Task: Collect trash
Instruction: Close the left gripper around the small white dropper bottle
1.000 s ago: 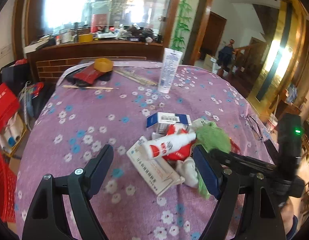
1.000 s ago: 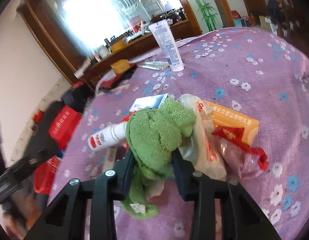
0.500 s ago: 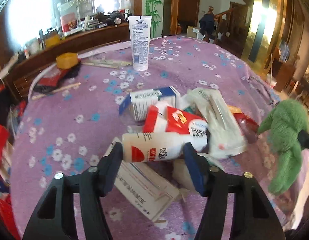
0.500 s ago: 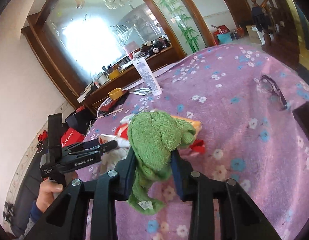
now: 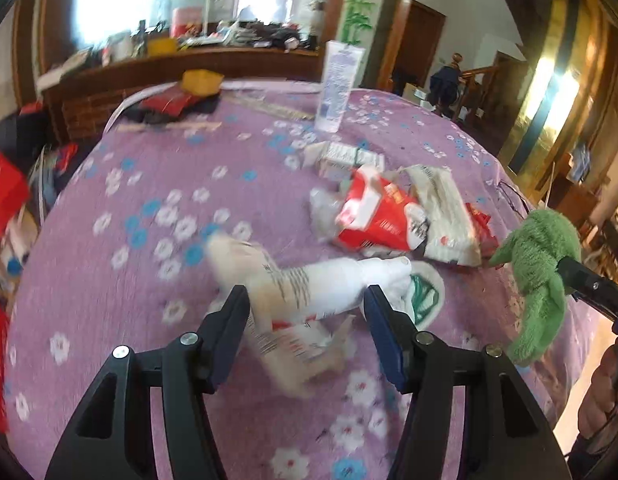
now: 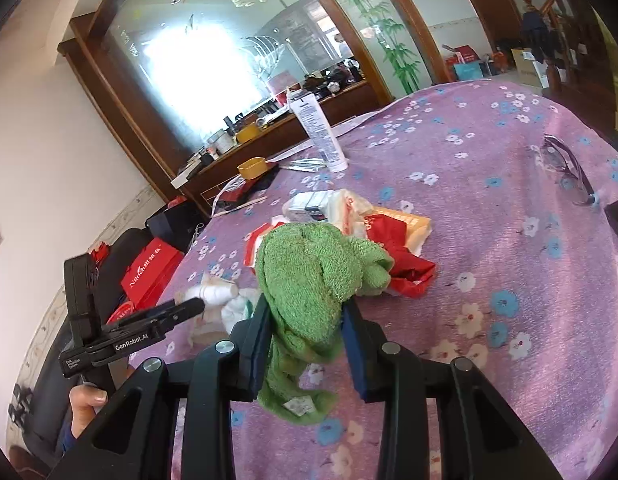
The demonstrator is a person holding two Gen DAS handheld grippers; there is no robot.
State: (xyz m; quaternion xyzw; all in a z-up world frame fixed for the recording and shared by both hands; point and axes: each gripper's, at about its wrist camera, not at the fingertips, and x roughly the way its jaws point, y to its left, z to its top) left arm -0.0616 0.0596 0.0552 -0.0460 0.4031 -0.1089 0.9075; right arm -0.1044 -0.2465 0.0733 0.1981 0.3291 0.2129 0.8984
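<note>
My left gripper (image 5: 307,300) is shut on a white spray bottle (image 5: 333,284) with a red label, held just above a flat white box (image 5: 293,332) on the purple flowered tablecloth (image 5: 149,240). Behind it lies a pile of trash: a red and white wrapper (image 5: 381,212), a white packet (image 5: 445,208) and a small carton (image 5: 341,156). My right gripper (image 6: 305,316) is shut on a green towel (image 6: 309,268), held above the table; the towel also shows in the left wrist view (image 5: 537,264). The left gripper shows in the right wrist view (image 6: 189,306).
A tall white tube (image 5: 337,84) stands at the far side. A yellow bowl (image 5: 201,80) and chopsticks (image 5: 169,126) lie at the back left. Glasses (image 6: 565,168) lie at the right edge. Red bags (image 6: 149,268) sit on the floor to the left.
My left gripper has closed on the spray bottle and tilted it off the pile toward the near side. My right gripper holds the towel as before, slightly shifted.
</note>
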